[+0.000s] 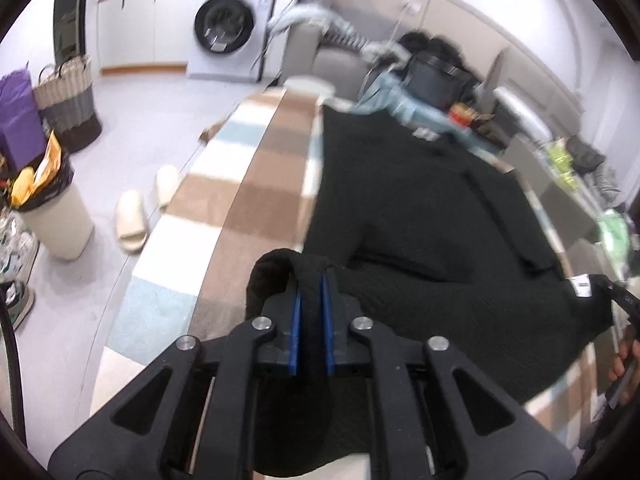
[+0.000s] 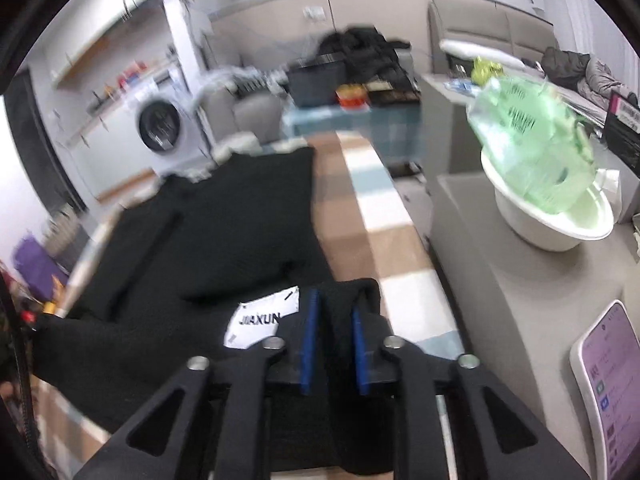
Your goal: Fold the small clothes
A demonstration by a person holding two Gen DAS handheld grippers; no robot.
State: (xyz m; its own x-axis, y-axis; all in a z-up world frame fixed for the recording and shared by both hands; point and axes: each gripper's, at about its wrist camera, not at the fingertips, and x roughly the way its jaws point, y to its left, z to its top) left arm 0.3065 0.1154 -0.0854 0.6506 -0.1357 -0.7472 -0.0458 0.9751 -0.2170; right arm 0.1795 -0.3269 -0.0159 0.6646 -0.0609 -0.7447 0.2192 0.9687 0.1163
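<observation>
Left gripper [image 1: 311,280] jaws clamped on a bunched edge of the black garment [image 1: 420,216]; right gripper [image 2: 335,300] jaws clamped on another edge, just beside the white label [image 2: 262,318]. Garment lies spread on the checked brown/white/blue tabletop [image 1: 240,184], near edge lifted between both grippers. Both views motion-blurred.

Long counter [image 1: 256,184] covered in a brown, white and pale-blue checked cloth [image 1: 208,216], black knit garment [image 1: 420,208] spread flat across it, white label [image 2: 262,320] showing
</observation>
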